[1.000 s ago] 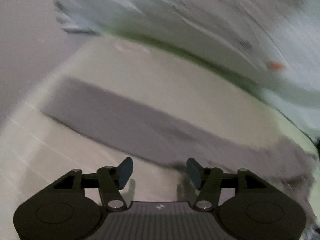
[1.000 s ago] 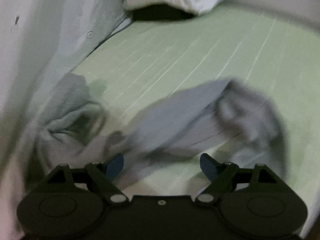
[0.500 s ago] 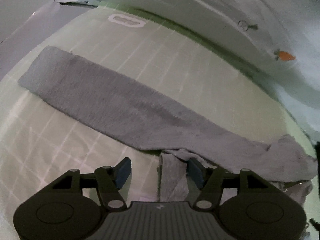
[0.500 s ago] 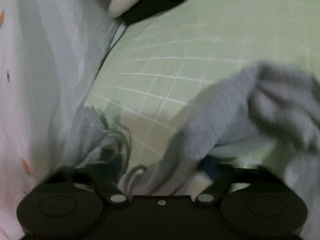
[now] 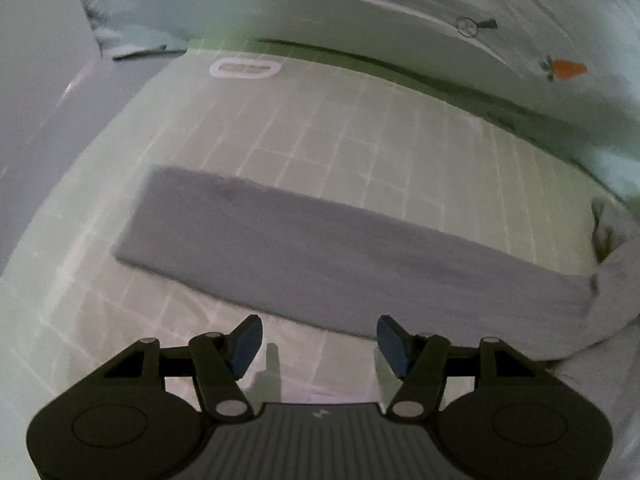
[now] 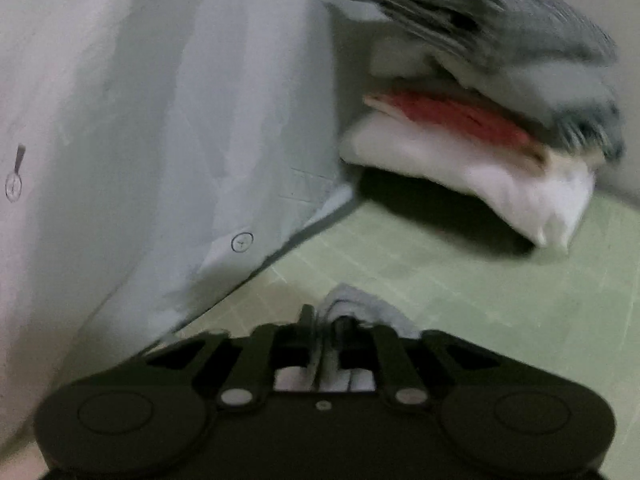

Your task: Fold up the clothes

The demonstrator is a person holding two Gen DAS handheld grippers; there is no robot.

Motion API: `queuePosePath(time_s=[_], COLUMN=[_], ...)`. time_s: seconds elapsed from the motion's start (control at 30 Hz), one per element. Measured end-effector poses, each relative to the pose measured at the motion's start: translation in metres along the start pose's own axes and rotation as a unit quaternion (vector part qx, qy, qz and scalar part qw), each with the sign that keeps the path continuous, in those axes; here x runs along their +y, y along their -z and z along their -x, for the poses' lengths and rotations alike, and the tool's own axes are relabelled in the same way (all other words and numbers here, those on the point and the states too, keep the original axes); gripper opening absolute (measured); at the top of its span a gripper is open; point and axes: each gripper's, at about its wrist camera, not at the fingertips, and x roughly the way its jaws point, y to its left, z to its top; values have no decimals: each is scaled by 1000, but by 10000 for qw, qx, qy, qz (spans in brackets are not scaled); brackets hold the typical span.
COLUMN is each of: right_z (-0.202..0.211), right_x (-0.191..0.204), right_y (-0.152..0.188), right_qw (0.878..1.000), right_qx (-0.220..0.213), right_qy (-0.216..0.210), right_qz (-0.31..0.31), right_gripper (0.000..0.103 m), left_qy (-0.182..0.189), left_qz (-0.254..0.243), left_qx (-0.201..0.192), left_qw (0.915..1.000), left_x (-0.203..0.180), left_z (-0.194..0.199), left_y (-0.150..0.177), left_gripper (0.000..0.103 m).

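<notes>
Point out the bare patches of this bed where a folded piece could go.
Free: the green checked sheet between the grey garment and the printed curtain, and the sheet between the right tongs and the stack of folded clothes. Crowded: that stack's corner.

Bed (image 5: 328, 132): pale green sheet, white grid lines; long grey garment (image 5: 320, 248) lies flat across it; stack of folded clothes (image 6: 480, 120) sits at far corner, beside draped cloth (image 6: 160, 100).
</notes>
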Motion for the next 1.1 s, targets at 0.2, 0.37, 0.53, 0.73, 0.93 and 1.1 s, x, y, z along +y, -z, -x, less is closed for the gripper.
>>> queuePosePath(time_s=[0.2, 0.37, 0.53, 0.73, 0.93, 1.1], right_z=[16, 49, 73, 75, 69, 70], right_x=[-2, -4, -8, 0, 5, 5], right_y=[65, 123, 161, 179, 178, 181], right_qw=[9967, 9905, 9864, 9790, 9794, 9810], right_qx=[633, 951, 1243, 1377, 1363, 1243], right_qy=[-158, -63, 97, 284, 379, 383], right_qz=[488, 988, 1071, 1478, 1438, 1439], right_gripper=[102, 103, 103, 103, 103, 103], left_qy=[72, 192, 154, 50, 348, 651], left_qz=[-227, -233, -779, -885, -1273, -1535], left_qx=[208, 252, 331, 145, 78, 32], left_qw=[9995, 9992, 9963, 9960, 9912, 9860], left_x=[-15, -30, -49, -62, -80, -97], left_z=[-13, -23, -34, -39, -46, -51], left_y=[-1, -3, 0, 3, 6, 11], left_gripper=[66, 72, 78, 79, 84, 88])
